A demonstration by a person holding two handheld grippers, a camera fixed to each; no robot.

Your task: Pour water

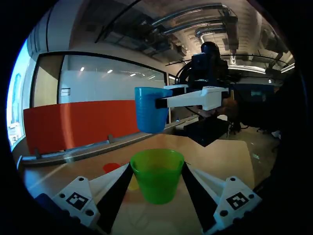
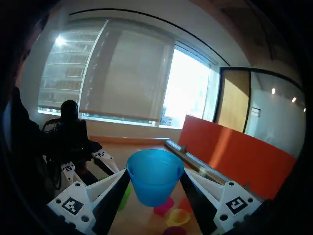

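Note:
A green plastic cup (image 1: 157, 181) stands upright between the fingers of my left gripper (image 1: 157, 168), which is shut on it low over the wooden table (image 1: 219, 156). Higher up and farther off, a blue cup (image 1: 150, 109) hangs upright in my right gripper (image 1: 164, 97), held by a person's hand. In the right gripper view the blue cup (image 2: 154, 181) sits between my right gripper's (image 2: 155, 174) fingers, which press on its sides. The left gripper (image 2: 102, 169) is lower left, with an edge of the green cup (image 2: 126, 196) showing. I cannot tell whether either cup holds water.
Several small cups lie on the table below: pink (image 2: 164, 207), yellow (image 2: 178, 217) and orange (image 2: 184, 203). An orange partition (image 1: 78, 121) with a metal rail (image 1: 86, 149) runs along the table's far edge. A dark-clothed person (image 2: 23, 156) stands at the left.

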